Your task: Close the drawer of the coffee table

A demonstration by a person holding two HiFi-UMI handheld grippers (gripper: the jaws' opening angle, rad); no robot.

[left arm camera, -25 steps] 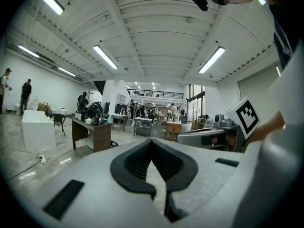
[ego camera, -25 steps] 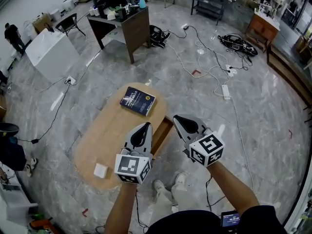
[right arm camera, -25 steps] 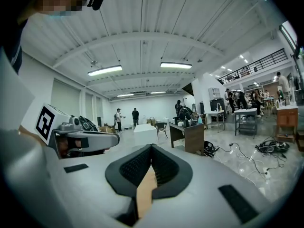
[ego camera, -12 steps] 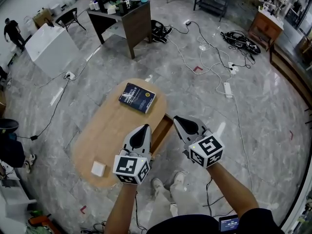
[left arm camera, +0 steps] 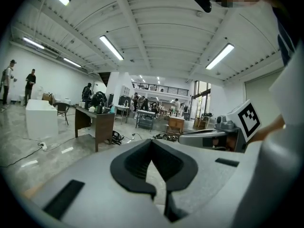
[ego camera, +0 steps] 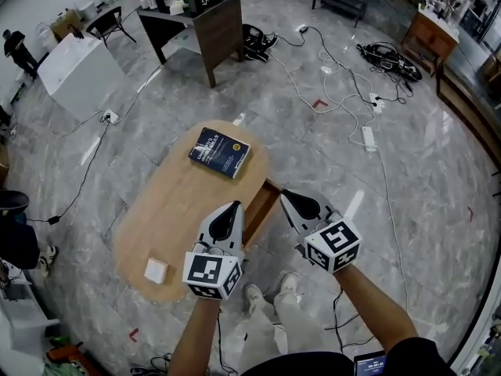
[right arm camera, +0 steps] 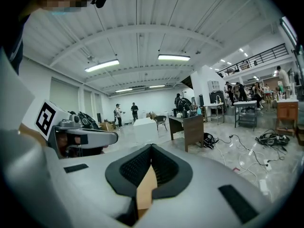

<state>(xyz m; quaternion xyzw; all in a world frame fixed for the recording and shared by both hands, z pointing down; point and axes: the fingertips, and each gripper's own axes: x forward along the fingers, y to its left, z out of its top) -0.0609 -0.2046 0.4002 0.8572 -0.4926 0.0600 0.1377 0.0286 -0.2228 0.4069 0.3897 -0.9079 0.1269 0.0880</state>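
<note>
1. Little has moved since a second ago. Both claws hang in nearly the same places, and only the head view has drifted, so the bench (ego camera: 176, 210) and the blue book (ego camera: 219, 152) on its far end sit a touch higher in the picture.
2. The drawer (ego camera: 264, 200) is open, standing out from the right long side of the bench. It shows between the two claws.
3. The left claw (ego camera: 232, 208) is closed with nothing in it. In its own view the tips meet and only floor shows through the gap below them. It hovers over the bench's right edge, just left of the drawer.
4. The right claw (ego camera: 288, 197) is also closed and empty, though pale wood shows through the slit behind its tips. It hangs just right of the drawer, seemingly over the floor.
5. I judge the push has not yet begun, as neither claw looks to be touching the drawer front.
6. To do it well, keep the right claw closed and lower it to the drawer's outer face.
7. Press near the middle of that face, straight toward the bench, so the drawer runs in square and does not jam.
8. Push slowly and steadily until the face sits flush.
9. Keep the left claw clear of the gap, away from the book and the small white box (ego camera: 156, 271) at the near left.
</note>
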